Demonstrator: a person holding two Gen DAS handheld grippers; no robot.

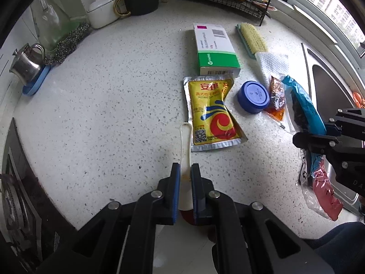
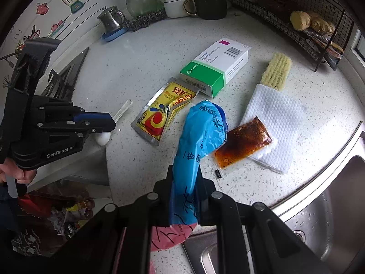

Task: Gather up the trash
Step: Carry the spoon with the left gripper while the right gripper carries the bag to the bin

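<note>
Plainly, wide bare room was offered on the left of the speckled countertop [image 1: 102, 105], which was bounded by the steel sink [image 2: 330, 205] on the right and by its front edge near the grippers, with a heap of rubbish [image 2: 57, 210] seen below that edge. The left gripper [image 1: 185, 171] was clamped on the white plastic spoon [image 1: 185, 141], whose handle was pointed out past the pads toward the yellow yeast sachet [image 1: 211, 111]. The right gripper [image 2: 184, 178] was closed on the blue and pink plastic wrapper [image 2: 200, 132], its blue end draped ahead of the jaws. Just beyond were lain the chili oil packet [image 2: 244, 141] on the white paper towel [image 2: 273, 118], the green and white medicine box [image 1: 215, 50], the blue lid [image 1: 253, 97] and the scrub brush [image 2: 276, 70]. The back edge was crowded by a black mug [image 1: 140, 0], a white sugar pot [image 1: 102, 11] and a wire rack [image 2: 308, 22].
</note>
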